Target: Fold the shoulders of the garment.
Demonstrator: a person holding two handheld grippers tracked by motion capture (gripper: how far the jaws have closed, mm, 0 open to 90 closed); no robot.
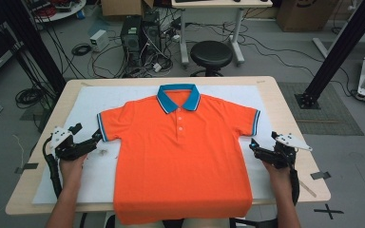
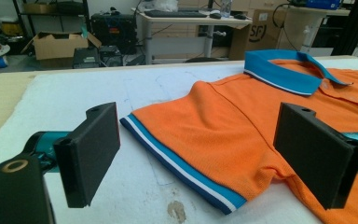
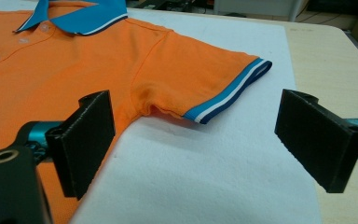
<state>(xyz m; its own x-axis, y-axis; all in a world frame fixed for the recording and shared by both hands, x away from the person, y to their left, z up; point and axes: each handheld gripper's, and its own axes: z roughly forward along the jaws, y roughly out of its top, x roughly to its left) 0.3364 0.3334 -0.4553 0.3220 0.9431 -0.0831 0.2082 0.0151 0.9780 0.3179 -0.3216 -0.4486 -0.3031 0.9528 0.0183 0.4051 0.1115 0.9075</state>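
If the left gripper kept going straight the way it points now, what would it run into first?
Most likely the orange polo shirt's left sleeve: its blue-and-white cuff lies on the white mat straight ahead between the open jaws of the left gripper. Depth is unclear, so it may pass just above.

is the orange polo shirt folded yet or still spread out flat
Spread flat. The orange polo shirt lies face up on the white mat, both sleeves out to the sides, collar at the far end, no folds.

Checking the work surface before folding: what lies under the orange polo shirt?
The orange polo shirt lies flat on a white mat covering the wooden table. Anything beneath the fabric itself is hidden.
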